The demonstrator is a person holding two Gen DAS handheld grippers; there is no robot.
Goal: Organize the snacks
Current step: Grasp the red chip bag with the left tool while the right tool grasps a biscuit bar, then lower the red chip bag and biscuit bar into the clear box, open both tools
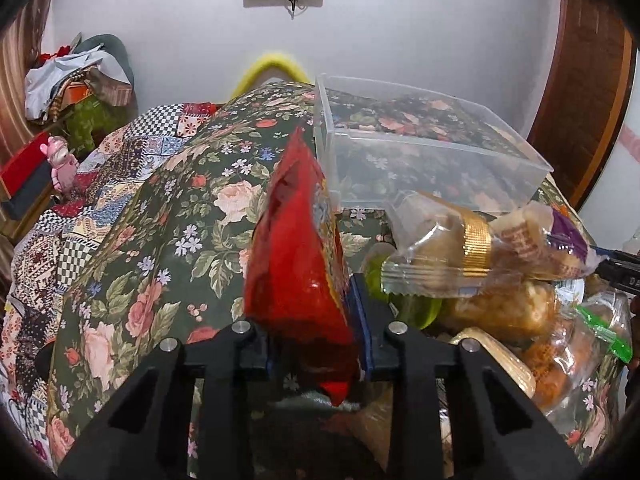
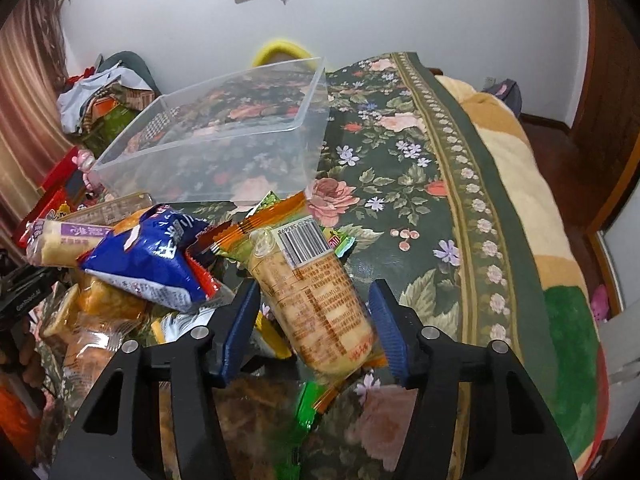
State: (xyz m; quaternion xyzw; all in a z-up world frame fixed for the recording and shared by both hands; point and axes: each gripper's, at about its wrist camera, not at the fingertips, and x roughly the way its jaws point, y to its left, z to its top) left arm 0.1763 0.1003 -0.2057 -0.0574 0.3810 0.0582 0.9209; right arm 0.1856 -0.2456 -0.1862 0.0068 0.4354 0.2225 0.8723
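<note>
A red snack bag (image 1: 296, 248) stands upright between the blue pads of my left gripper (image 1: 312, 320), which is shut on its lower part. Behind it sits a clear plastic bin (image 1: 420, 160), with nothing in it. To the right lies a heap of wrapped snacks, with a clear packet with a gold band (image 1: 472, 248) on top. My right gripper (image 2: 315, 292) is shut on an orange cracker packet (image 2: 312, 264) with a barcode, both pads against its sides. A blue bag (image 2: 152, 256) and a purple-labelled roll (image 2: 64, 236) lie to its left, in front of the bin (image 2: 208, 152).
Everything rests on a dark green floral cloth (image 2: 400, 160). A patchwork quilt (image 1: 120, 152) and a pink toy (image 1: 62, 164) lie to the left, with heaped clothes (image 1: 80, 76) by the wall. A striped blanket (image 2: 520, 200) hangs over the right edge. The other gripper (image 2: 24, 288) shows at the left edge.
</note>
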